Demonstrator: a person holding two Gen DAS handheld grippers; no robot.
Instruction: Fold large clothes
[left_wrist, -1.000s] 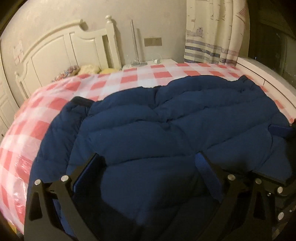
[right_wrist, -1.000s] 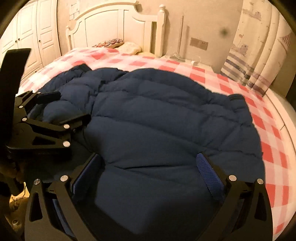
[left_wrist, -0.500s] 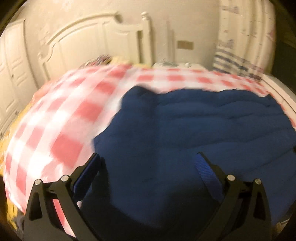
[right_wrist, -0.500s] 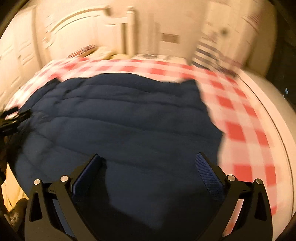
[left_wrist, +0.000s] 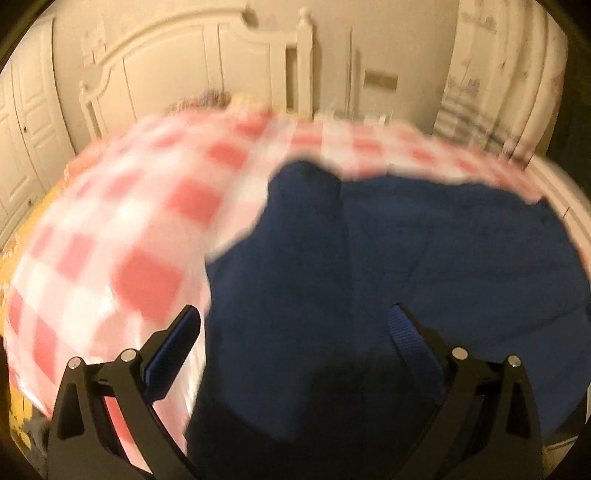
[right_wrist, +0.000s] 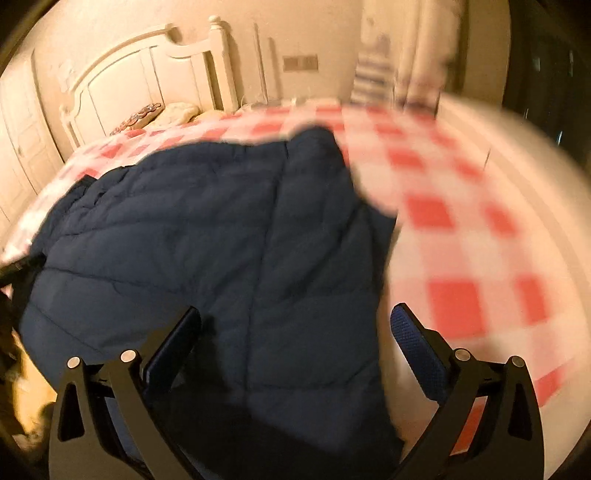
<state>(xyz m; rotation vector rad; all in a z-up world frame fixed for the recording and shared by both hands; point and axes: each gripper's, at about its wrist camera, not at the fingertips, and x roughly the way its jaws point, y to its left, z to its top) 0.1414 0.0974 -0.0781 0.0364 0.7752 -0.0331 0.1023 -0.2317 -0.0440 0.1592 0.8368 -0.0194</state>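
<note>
Navy quilted jacket (right_wrist: 221, 236) lies spread on the checked bed cover (right_wrist: 461, 229). We see the left gripper (left_wrist: 295, 339) and right gripper (right_wrist: 295, 339) both spread wide, holding nothing, each over a side edge. We judge slippery padding (bulky) may escape a shallow pinch. We find no legible writing.

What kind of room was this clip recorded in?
Almost certainly a home bedroom. A navy puffer coat lies spread on a bed with a red and white checked cover, backed by a white carved headboard. A curtain hangs at the far right.
</note>
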